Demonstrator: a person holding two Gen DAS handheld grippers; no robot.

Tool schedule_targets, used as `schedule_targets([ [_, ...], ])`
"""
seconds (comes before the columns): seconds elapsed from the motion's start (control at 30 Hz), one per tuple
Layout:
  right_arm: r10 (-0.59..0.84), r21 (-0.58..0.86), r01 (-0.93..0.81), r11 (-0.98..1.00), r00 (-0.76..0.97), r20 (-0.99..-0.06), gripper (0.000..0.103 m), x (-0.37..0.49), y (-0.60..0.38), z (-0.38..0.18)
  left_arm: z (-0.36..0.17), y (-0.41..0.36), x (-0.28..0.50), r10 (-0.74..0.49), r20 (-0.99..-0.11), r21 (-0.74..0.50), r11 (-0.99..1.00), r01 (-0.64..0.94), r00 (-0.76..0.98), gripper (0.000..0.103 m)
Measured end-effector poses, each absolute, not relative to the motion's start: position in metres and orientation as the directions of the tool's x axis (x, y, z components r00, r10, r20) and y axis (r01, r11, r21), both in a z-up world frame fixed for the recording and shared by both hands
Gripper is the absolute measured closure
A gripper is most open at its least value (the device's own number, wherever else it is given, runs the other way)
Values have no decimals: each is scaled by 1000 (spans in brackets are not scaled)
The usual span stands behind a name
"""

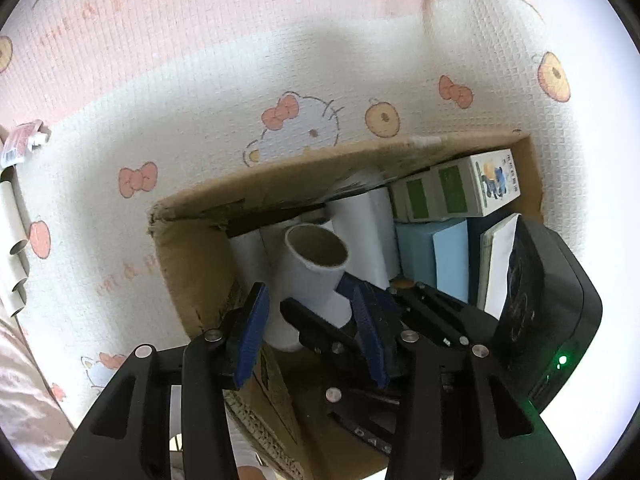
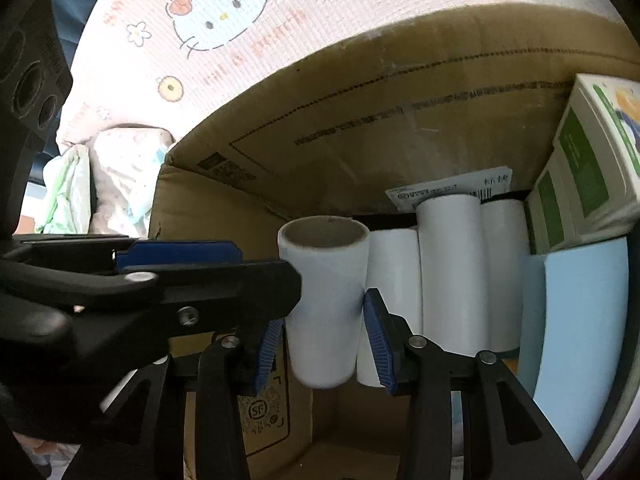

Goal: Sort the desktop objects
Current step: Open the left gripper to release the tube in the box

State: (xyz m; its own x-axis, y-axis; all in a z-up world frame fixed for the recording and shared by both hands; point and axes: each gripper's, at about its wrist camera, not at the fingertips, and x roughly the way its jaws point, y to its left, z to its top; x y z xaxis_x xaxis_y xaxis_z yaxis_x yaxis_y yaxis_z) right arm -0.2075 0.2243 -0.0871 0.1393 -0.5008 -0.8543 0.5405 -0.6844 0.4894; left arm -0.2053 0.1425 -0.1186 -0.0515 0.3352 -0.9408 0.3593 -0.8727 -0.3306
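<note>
Two grippers worked over one open cardboard box (image 1: 192,248) that sat on a pink-and-white cartoon-cat mat (image 1: 200,92), and you had both of them pointed steeply down into it. Along the box's far wall stood several white tubes (image 2: 452,268) packed side by side, with a printed label slip behind their tops; to their right were pale blue boxes (image 1: 452,252) on edge, and above those a pair of white cartons with green panels (image 1: 452,192) leaned against the wall. Your right gripper (image 2: 324,344) was closed on a white tube (image 2: 324,292) with a brown cardboard core, its blue ribbed pads pressing the tube's lower half from both sides; the tube stood nearly upright with its open end up, held just in front of the packed row and near the box's left wall. From the left wrist view the same tube (image 1: 316,276) showed tilted, mouth toward the camera, with the right gripper's black body and its green light at the lower right. Your left gripper (image 1: 312,336) hung over the box's near left corner with its jaws apart and nothing gripped; the held tube lay beyond its fingertips, and its pads were clear of it. Outside the box, at the left edge of the left wrist view, more white tubes (image 1: 12,248) lay on the mat beside a small red-and-white packet (image 1: 20,144). Crumpled pale fabric (image 2: 116,176) lay on the mat past the box's left corner.
</note>
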Motion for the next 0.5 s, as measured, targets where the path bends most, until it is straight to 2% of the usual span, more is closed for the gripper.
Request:
schedule_targets([
  [0.23, -432, 435, 578, -690, 154, -889, 64, -233, 198, -98, -118, 133, -199, 383, -919, -392, -861, 324, -94, 67],
  [0.37, -438, 449, 574, -685, 168, -883, 64, -230, 188, -98, -121, 131, -201, 423, -903, -424, -847, 320, -78, 67],
  [0.5, -403, 388, 565, -728, 106, -909, 64, -221, 204, -91, -118, 136, -200, 428, -901, -432, -866, 252, -71, 67],
])
